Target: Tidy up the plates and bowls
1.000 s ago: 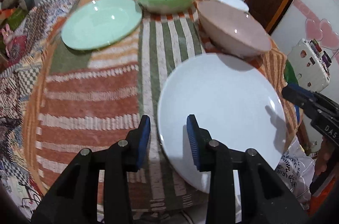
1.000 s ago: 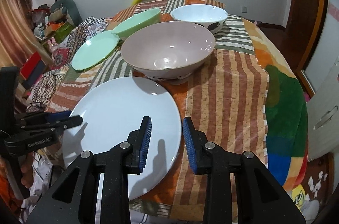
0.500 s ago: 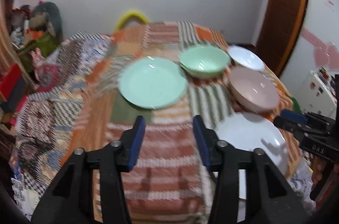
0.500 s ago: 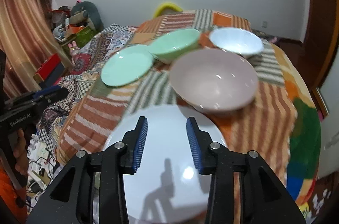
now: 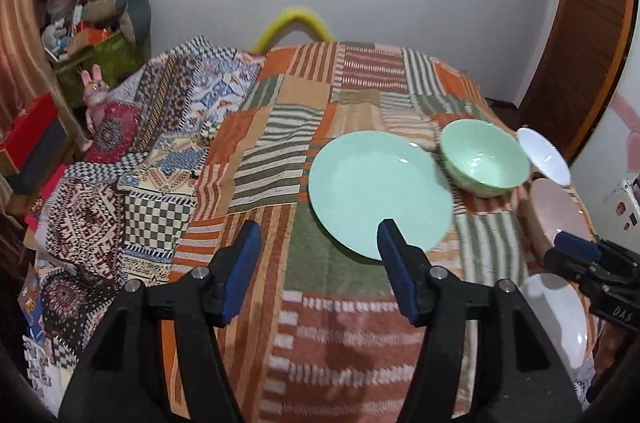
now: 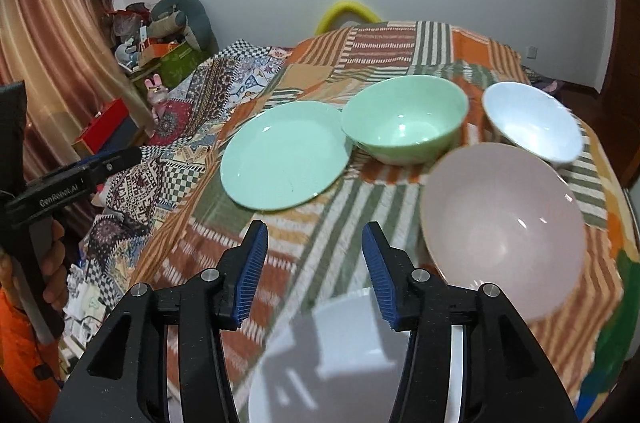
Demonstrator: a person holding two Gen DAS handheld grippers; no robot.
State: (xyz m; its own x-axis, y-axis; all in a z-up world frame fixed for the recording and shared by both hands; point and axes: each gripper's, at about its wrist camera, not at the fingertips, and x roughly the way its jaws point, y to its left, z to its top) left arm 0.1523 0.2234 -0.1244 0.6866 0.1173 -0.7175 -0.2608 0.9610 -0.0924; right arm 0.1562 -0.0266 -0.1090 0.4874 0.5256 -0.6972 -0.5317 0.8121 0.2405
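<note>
On the striped cloth lie a mint-green plate (image 5: 380,191) (image 6: 284,155), a mint-green bowl (image 5: 484,157) (image 6: 404,119), a white bowl (image 5: 544,155) (image 6: 532,119), a pink bowl (image 5: 556,211) (image 6: 504,227) and a white plate (image 5: 556,315) (image 6: 344,359). My left gripper (image 5: 316,271) is open and empty, held above the cloth in front of the green plate. My right gripper (image 6: 314,271) is open and empty, above the far edge of the white plate. Each gripper also shows in the other's view: the right one (image 5: 576,255), the left one (image 6: 80,175).
The table (image 5: 304,343) is covered with a patchwork cloth. A patterned blanket (image 5: 120,191) lies over furniture at the left. Boxes and soft toys (image 5: 96,23) stand at the far left by a curtain. A wooden door (image 5: 580,63) is at the right.
Both grippers have lifted and pulled back from the white plate and opened wider. The left one now faces the green plate; the right view has swung left.
</note>
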